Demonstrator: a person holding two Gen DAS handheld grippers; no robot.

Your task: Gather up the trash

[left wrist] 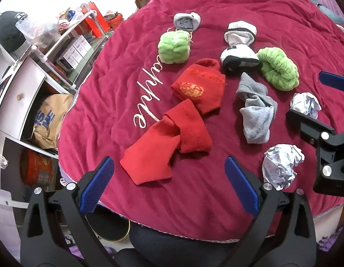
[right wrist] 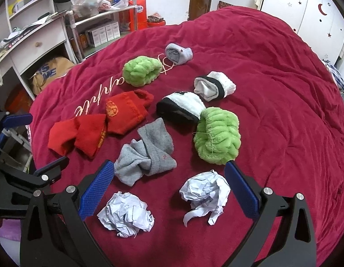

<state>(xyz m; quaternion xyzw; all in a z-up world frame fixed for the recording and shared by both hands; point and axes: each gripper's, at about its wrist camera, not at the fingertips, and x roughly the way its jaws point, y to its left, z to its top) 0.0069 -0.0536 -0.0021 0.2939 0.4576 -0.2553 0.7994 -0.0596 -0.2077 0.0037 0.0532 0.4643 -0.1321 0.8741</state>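
Two crumpled white paper balls lie on the crimson bedspread near its front edge. In the right wrist view the right paper ball [right wrist: 205, 192] sits between my open right gripper's [right wrist: 169, 189] blue pads, and the left paper ball [right wrist: 126, 213] lies by the left pad. In the left wrist view they are the near ball [left wrist: 282, 165] and the far ball [left wrist: 305, 104], at the right. My left gripper [left wrist: 169, 184] is open and empty above the red socks [left wrist: 169, 138]. The right gripper [left wrist: 323, 133] shows at the right edge of the left wrist view.
Several socks lie on the bedspread [right wrist: 283, 89]: red pair [right wrist: 100, 124], grey sock [right wrist: 147, 153], green fuzzy ones [right wrist: 216, 142] [right wrist: 142, 70], black-and-white ones [right wrist: 181, 109]. White shelves [right wrist: 38, 35] with boxes and bags stand left of the bed. A wardrobe [right wrist: 305, 6] stands at back right.
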